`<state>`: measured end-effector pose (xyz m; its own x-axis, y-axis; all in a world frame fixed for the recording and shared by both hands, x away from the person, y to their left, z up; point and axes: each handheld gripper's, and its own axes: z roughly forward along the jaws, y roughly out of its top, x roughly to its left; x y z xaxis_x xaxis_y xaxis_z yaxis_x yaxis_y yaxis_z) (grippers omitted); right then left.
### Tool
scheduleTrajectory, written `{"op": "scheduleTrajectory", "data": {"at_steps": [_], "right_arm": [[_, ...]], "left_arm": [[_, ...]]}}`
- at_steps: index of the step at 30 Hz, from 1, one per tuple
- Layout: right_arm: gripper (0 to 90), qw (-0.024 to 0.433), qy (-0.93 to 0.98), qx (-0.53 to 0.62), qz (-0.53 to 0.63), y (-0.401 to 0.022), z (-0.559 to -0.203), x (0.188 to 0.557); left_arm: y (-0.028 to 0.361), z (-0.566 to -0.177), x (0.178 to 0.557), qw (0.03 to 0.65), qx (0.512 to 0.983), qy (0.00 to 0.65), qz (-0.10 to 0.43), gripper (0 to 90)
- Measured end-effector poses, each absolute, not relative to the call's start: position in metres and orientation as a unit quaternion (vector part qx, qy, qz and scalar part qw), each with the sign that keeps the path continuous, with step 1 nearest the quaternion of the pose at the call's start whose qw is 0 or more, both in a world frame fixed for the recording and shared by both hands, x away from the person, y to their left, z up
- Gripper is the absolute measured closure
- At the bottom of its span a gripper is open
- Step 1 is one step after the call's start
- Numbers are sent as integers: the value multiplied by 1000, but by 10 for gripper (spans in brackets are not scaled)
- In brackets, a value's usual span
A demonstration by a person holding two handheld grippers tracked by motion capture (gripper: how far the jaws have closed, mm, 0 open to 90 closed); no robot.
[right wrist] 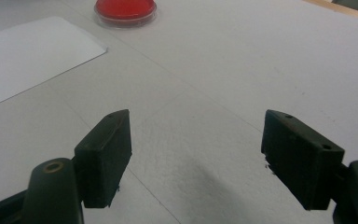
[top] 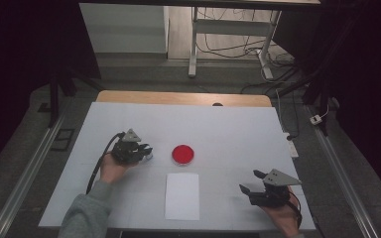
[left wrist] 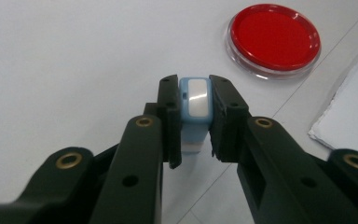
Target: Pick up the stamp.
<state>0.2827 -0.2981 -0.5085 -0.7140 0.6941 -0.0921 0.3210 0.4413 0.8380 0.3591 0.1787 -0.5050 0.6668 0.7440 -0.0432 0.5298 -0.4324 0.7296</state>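
Grey sleeve [top: 87, 213], black brass-riveted tools

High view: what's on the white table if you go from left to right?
Left gripper shut on a small blue stamp → red ink pad → right gripper, jaws open. The white paper lies under the pad, so I skip it.

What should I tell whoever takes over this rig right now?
Left tongs: shut on the blue stamp, which stands upright on the table left of the red ink pad.
Right tongs: open, nothing between them, at the table's near right.
Paper: flat, near edge, just below the pad, blank as far as I can tell.
Done: stamp gripped.
Left, probably: ink it on the pad, then press it on the paper.
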Motion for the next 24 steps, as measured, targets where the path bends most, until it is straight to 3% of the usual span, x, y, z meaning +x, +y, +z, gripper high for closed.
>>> {"op": "scheduleTrajectory", "data": {"at_steps": [24], "right_arm": [[246,229,811,313,438,-300,-508,281]], "left_arm": [[179,-482,343,426,811,378,135,757]]}}
